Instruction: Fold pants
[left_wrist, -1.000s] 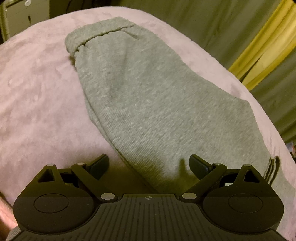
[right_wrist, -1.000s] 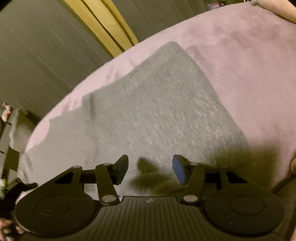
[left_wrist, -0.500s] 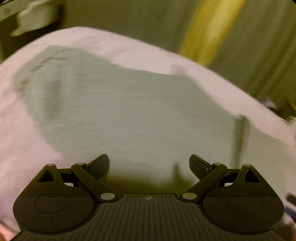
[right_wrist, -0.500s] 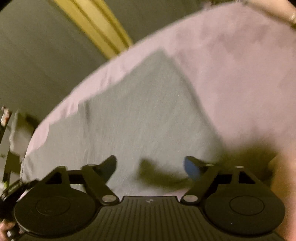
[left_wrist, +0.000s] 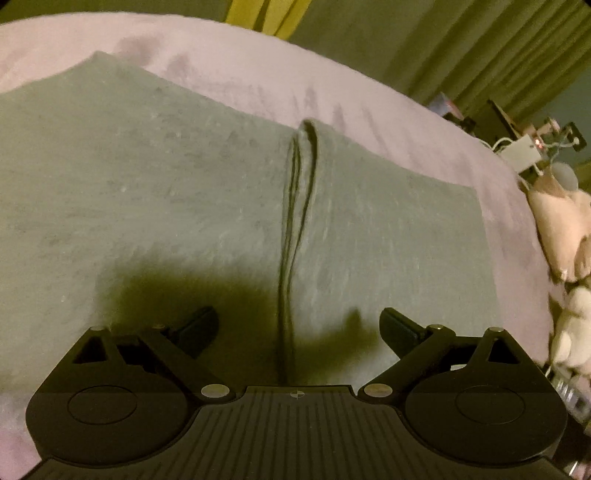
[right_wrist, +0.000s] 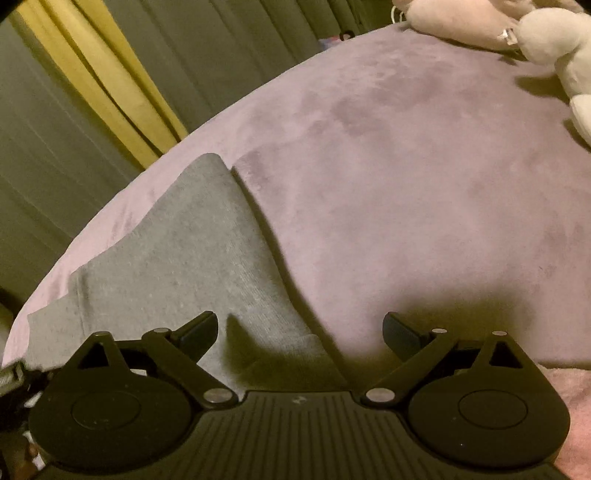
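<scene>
Here, grey pants (left_wrist: 166, 192) lay flat on a pink blanket (left_wrist: 369, 92) covering a bed. In the left wrist view the garment spread wide across the frame, its long axis running left to right, with a dark fold seam (left_wrist: 295, 221) crossing it from the far edge toward the camera. The left gripper (left_wrist: 299, 328) hung above the cloth with its fingers spread wide, pinching nothing, the seam passing between them and a shadow beneath.

In the right wrist view the pants (right_wrist: 177, 258) sat left of centre, their long axis slanting from the near left up toward a far corner that pointed at the yellow curtain (right_wrist: 96, 74). The right gripper (right_wrist: 299, 332) was likewise spread and empty, straddling the garment's right edge: its left finger over grey cloth, its right finger over bare blanket (right_wrist: 424, 184). Plush toys (right_wrist: 517, 33) lay at the blanket's far right. Whether either gripper touched the fabric could not be told.
</scene>
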